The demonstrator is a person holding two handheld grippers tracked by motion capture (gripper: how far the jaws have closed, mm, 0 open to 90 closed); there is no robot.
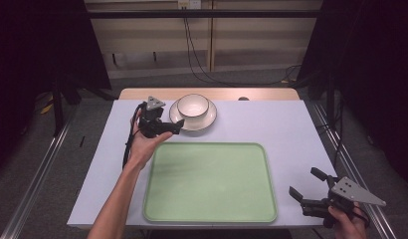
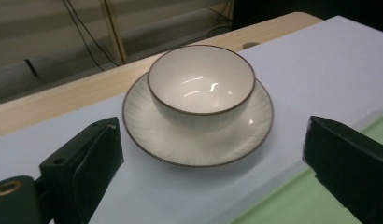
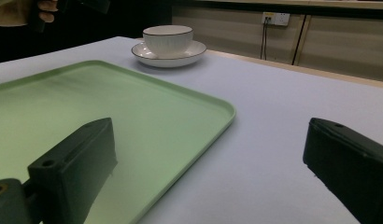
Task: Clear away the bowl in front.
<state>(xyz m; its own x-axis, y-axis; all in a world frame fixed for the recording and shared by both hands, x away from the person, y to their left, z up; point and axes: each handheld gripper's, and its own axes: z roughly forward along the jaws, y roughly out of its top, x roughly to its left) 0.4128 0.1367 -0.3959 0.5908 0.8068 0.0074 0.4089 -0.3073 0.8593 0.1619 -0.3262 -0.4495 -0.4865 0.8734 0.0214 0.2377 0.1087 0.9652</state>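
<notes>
A white bowl (image 1: 193, 105) with a dark rim stands upright on a white plate (image 1: 208, 120) at the back of the table; both also appear in the left gripper view as bowl (image 2: 201, 86) and plate (image 2: 147, 135), and far off in the right gripper view as bowl (image 3: 167, 38). My left gripper (image 1: 178, 125) hovers just left of the plate, open and empty, its jaws pointing at the bowl. A pale green tray (image 1: 209, 181) lies empty in the middle. My right gripper (image 1: 305, 185) is open and empty near the table's front right corner, beside the tray's right edge.
The table has a white cover (image 1: 286, 129) with a wooden strip (image 1: 142, 93) along its far edge. Cables (image 1: 197, 64) hang down the wall behind. Metal rails (image 1: 38, 174) run along the floor on both sides.
</notes>
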